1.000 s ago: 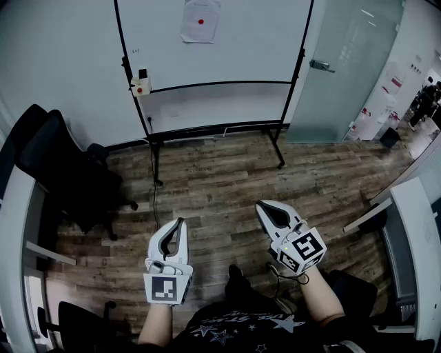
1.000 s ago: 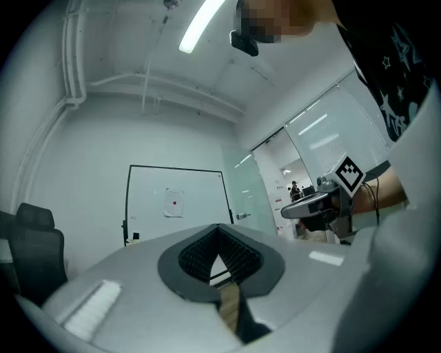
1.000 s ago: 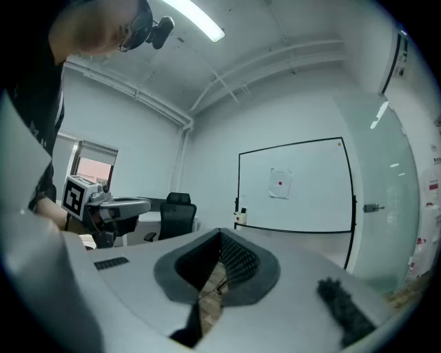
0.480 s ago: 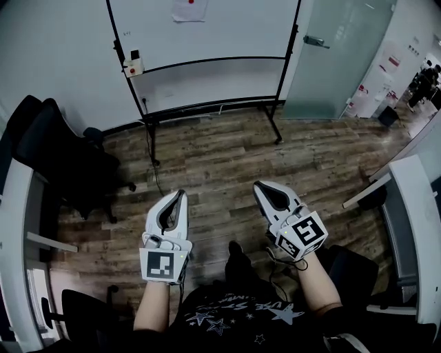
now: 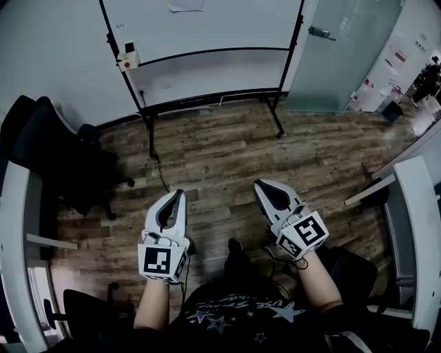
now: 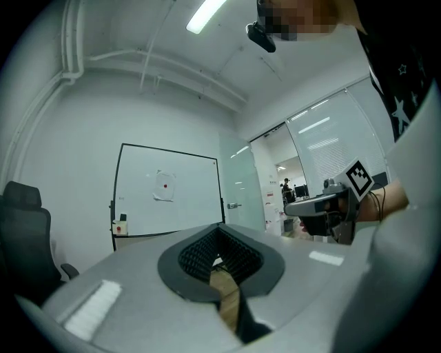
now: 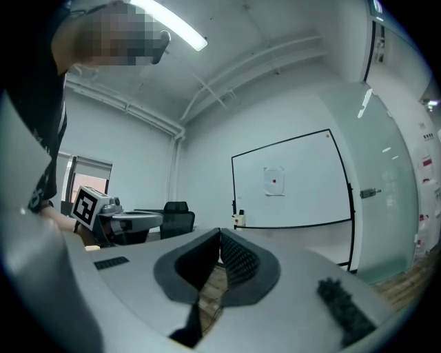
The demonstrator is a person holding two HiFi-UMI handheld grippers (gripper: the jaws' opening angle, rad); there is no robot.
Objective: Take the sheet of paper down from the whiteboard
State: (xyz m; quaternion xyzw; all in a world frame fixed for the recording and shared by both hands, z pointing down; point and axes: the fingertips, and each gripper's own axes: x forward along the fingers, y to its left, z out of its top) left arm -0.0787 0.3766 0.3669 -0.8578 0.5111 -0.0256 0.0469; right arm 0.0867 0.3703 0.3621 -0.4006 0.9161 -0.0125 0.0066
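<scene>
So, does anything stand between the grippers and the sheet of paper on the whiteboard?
Nothing visible: only bare wooden floor separates the left gripper and right gripper from the whiteboard holding the sheet of paper.

Your right hand-held gripper point(image 7: 219, 236): jaw tips meet, nothing between them. Ahead, well apart: the whiteboard point(image 7: 310, 196) with the sheet of paper point(image 7: 274, 180) stuck high at centre, a red dot point(image 7: 274, 181) on it. Your left hand-held gripper point(image 7: 155, 219) is at left, with a black chair point(image 7: 178, 215) behind it. A glass door point(image 7: 396, 207) stands right of the board.

White sheet of paper point(image 7: 273, 187), red dot point(image 7: 274, 180), up on whiteboard point(image 7: 306, 196)
</scene>
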